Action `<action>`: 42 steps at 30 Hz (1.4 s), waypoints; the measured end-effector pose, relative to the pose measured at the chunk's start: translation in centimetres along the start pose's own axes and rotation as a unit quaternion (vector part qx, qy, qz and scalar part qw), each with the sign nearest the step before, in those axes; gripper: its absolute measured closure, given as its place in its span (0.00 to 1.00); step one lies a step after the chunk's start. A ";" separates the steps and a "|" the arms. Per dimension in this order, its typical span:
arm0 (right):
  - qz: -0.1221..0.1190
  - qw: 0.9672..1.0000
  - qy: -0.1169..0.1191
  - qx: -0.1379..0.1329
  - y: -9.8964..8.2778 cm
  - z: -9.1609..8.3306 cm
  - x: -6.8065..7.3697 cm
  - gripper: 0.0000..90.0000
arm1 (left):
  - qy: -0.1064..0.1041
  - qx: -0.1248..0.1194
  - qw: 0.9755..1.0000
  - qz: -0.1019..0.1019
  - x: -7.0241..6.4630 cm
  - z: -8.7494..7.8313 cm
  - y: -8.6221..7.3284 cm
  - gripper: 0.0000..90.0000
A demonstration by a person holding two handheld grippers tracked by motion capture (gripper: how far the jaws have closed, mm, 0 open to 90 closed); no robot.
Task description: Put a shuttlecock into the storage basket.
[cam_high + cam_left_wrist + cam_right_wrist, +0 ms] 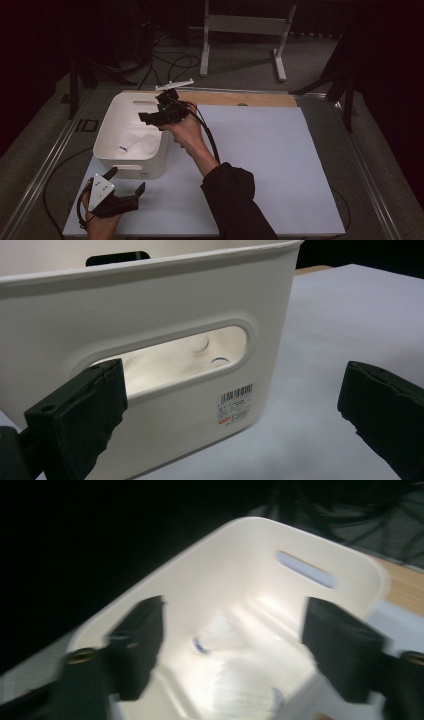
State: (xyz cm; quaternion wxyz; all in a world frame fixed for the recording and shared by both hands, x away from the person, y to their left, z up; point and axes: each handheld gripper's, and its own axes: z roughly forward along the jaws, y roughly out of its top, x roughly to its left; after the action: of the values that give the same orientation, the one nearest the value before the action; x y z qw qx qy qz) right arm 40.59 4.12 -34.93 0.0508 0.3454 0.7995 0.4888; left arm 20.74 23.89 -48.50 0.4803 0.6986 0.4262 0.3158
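Observation:
A white plastic bin [102, 131] with handle slots stands on the left of the pale mat. On its floor lies a small pale item with a blue end [124, 147], seen as a blue mark [200, 645] in the right gripper view. My right gripper [150, 113] hangs over the bin's right rim with its jaws wide apart [235, 635] and nothing between them. Near the table's front left my left gripper [126, 181] stands open [232, 390], facing the bin's front wall [150, 315] with its slot [185, 360] and nothing in its grip.
The pale mat [260, 150] stretches to the right of the bin. A wooden strip [240, 98] runs along the table's back edge. A white bracket [175, 84] lies behind the bin, and stand legs [240, 30] and cables are on the floor beyond.

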 end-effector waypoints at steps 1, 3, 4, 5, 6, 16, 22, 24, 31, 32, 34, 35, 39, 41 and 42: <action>-0.001 1.000 -0.006 0.002 0.0 -0.1 -0.1 0.22 | 0.000 0.000 1.000 0.000 0.0 0.0 0.0 0.00; 0.000 1.000 -0.015 0.003 0.0 -0.2 -0.3 0.17 | 0.000 0.000 1.000 0.000 0.0 0.0 0.0 0.00; -0.003 1.000 -0.017 0.001 0.0 -0.3 -0.4 0.16 | 0.000 0.000 1.000 0.000 0.0 0.0 0.0 0.00; -0.002 1.000 -0.019 0.002 -0.1 -0.4 -0.5 0.16 | 0.000 0.000 1.000 0.000 0.0 0.0 0.0 0.00; -0.002 1.000 -0.020 0.002 -0.1 -0.5 -0.6 0.15 | 0.000 0.001 1.000 0.000 0.0 0.0 0.0 0.00; -0.006 1.000 -0.028 0.001 -0.4 -0.9 -1.0 0.15 | 0.000 0.000 1.000 0.000 0.0 0.0 0.0 0.00; -0.012 0.999 -0.031 -0.003 -0.4 -1.3 -1.0 0.15 | 0.000 0.000 1.000 0.000 0.0 0.0 0.0 0.00; -0.014 0.999 -0.032 -0.003 -0.5 -1.4 -1.0 0.15 | 0.000 0.000 1.000 0.000 0.0 0.0 0.0 0.00; -0.016 0.999 -0.037 -0.004 -0.7 -1.8 -1.3 0.15 | 0.000 0.001 1.000 0.000 0.0 0.0 0.0 0.00; -0.017 0.999 -0.037 -0.006 -0.7 -1.8 -1.3 0.15 | 0.000 0.001 1.000 0.000 0.0 0.0 0.0 0.00; -0.017 0.999 -0.039 -0.006 -0.8 -2.0 -1.4 0.15 | 0.000 0.001 1.000 0.000 -0.1 0.0 0.0 0.00; -0.016 0.999 -0.039 -0.006 -0.8 -2.1 -1.4 0.15 | 0.000 0.001 1.000 0.000 -0.1 0.0 0.0 0.00; -0.014 0.999 -0.038 -0.006 -1.0 -2.5 -1.7 0.15 | 0.000 0.003 1.000 0.000 -0.1 0.0 0.0 0.00; -0.012 0.999 -0.040 -0.007 -1.1 -2.6 -1.9 0.15 | 0.001 0.002 1.000 0.000 -0.1 0.1 0.0 0.00; -0.013 0.999 -0.040 -0.007 -1.2 -2.7 -2.0 0.15 | 0.000 0.002 1.000 0.000 -0.1 0.1 0.0 0.00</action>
State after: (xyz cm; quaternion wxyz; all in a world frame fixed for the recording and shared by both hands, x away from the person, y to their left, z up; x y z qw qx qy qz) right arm 40.35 0.56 -35.02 0.0915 0.3539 0.7978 0.4795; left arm 20.76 23.79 -48.53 0.4787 0.6995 0.4266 0.3154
